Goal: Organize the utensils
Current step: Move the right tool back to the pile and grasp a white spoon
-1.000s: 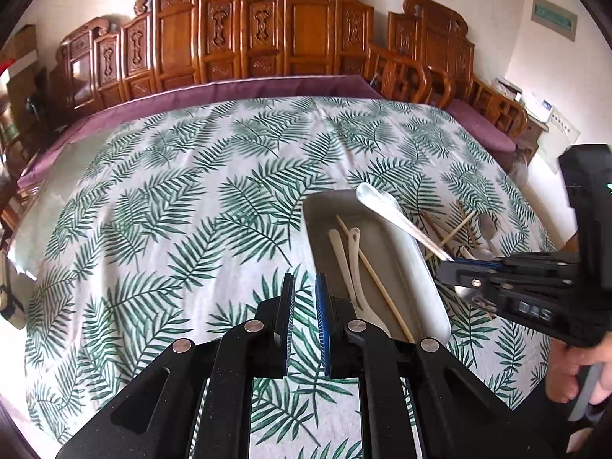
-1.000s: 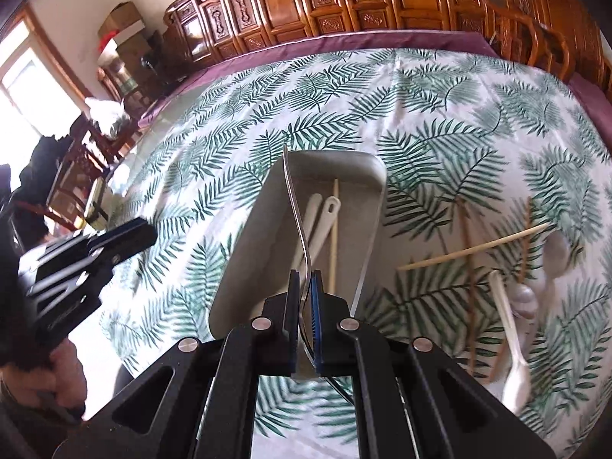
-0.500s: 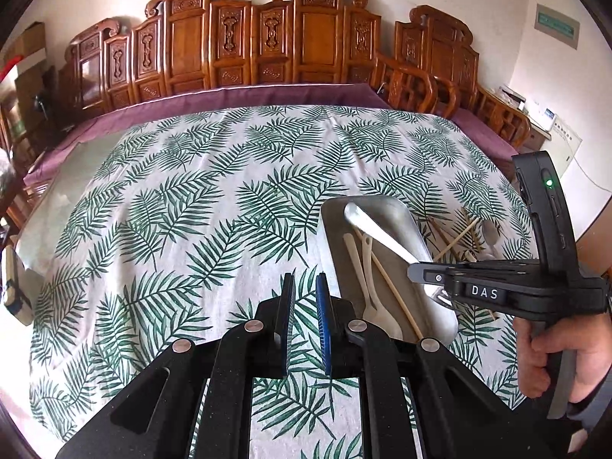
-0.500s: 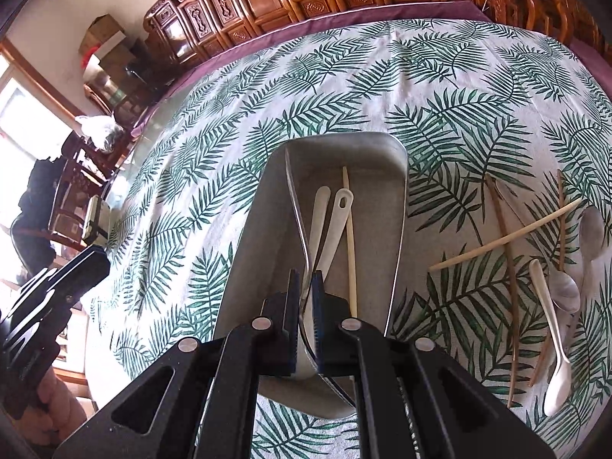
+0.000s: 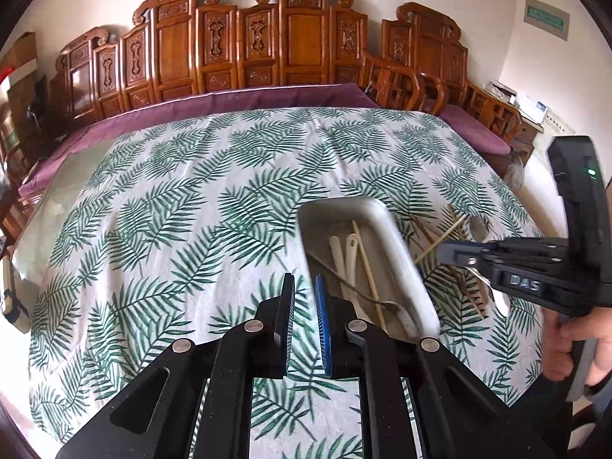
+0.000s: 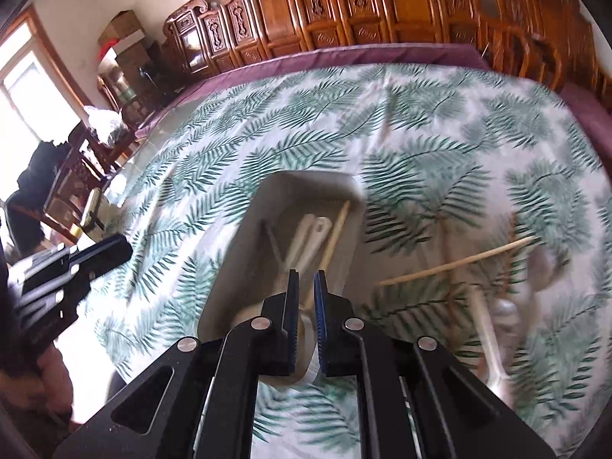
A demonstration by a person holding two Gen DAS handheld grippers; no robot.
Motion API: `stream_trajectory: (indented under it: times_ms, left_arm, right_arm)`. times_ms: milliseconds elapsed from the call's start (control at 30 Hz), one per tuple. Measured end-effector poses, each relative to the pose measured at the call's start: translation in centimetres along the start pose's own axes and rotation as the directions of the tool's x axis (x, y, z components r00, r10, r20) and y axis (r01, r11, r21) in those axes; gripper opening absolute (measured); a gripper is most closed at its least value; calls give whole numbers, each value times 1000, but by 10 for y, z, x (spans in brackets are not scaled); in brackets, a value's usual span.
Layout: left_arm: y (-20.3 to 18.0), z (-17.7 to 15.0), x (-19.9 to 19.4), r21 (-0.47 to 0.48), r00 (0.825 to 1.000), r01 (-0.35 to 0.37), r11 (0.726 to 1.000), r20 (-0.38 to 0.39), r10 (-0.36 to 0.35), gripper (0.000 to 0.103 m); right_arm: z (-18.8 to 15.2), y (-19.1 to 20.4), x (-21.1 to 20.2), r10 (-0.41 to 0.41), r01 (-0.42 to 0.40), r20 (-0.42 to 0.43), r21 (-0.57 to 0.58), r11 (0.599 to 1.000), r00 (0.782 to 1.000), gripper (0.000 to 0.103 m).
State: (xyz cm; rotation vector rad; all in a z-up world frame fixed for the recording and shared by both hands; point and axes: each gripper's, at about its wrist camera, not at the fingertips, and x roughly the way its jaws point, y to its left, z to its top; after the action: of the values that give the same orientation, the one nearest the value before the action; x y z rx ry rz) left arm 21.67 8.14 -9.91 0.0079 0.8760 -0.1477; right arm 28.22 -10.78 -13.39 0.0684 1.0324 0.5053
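Note:
A white oblong tray (image 5: 397, 244) lies on the leaf-print cloth; it also shows in the right wrist view (image 6: 244, 237). In it lie two white spoons (image 5: 344, 256), a wooden chopstick (image 5: 367, 267) and a metal spoon (image 5: 390, 306) at the near end. My left gripper (image 5: 305, 298) is slightly open and empty, just left of the tray. My right gripper (image 6: 306, 294) is slightly open and empty above the tray's near end. It also shows from the side in the left wrist view (image 5: 443, 248). Loose chopsticks (image 6: 455, 266) and spoons (image 6: 485, 329) lie right of the tray.
Carved wooden chairs (image 5: 290, 38) line the far side of the table. A purple undercloth (image 5: 229, 103) shows at the far edge. A dark chair and clutter (image 6: 69, 176) stand off the table's left side. The right wrist view is motion-blurred.
My right gripper has let go of the metal spoon, which now lies in the tray. The right gripper has opened slightly and drawn back toward the right.

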Motion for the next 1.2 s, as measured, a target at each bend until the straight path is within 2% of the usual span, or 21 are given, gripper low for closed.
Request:
stream_trajectory:
  times_ms: [67, 133, 267, 333, 400, 433, 500, 600, 700, 833, 900, 1200]
  left_arm:
    - [-8, 1, 1, 10, 1000, 10, 1000, -1, -10, 13]
    - [-18, 1, 1, 23, 1000, 21, 1000, 2, -21, 23]
    - [-37, 2, 4, 47, 999, 42, 998, -5, -42, 25]
    - [-47, 1, 6, 58, 999, 50, 997, -8, -49, 33]
    - [-57, 1, 8, 71, 998, 59, 996, -15, -58, 35]
    - [-60, 0, 10, 73, 998, 61, 995, -19, -60, 45]
    - [-69, -1, 12, 81, 998, 69, 994, -17, -68, 55]
    - [-81, -3, 18, 90, 997, 80, 993, -32, -77, 62]
    - [-92, -6, 22, 101, 995, 93, 991, -46, -89, 64]
    - [-105, -12, 25, 115, 992, 116, 987, -65, -109, 71]
    - [-112, -15, 28, 125, 990, 127, 984, -79, -118, 72]
    - [-129, -28, 31, 153, 984, 156, 976, -108, -141, 72]
  right_arm:
    - [-7, -11, -14, -39, 39, 17, -26, 999, 999, 11]
    - [-13, -22, -26, -74, 75, 28, -39, 996, 997, 11]
    - [-29, -58, -46, -157, 159, 31, -40, 987, 987, 11]
    - [-35, -72, -49, -185, 186, 21, -39, 982, 982, 11]
    - [-43, -88, -53, -223, 223, 15, -36, 974, 975, 11]
    - [-46, -94, -53, -230, 230, 9, -31, 973, 973, 11]
    - [-53, -104, -53, -236, 236, -3, -28, 971, 972, 11]
    - [-61, -113, -46, -241, 240, -33, -31, 970, 970, 12]
    - [-69, -120, -34, -235, 234, -65, -33, 972, 970, 14]
    - [-76, -121, -20, -220, 216, -103, -44, 975, 970, 15]
    - [-77, -121, -14, -223, 218, -116, -53, 974, 968, 19]
    - [-69, -123, 11, -225, 211, -171, -95, 973, 959, 19]
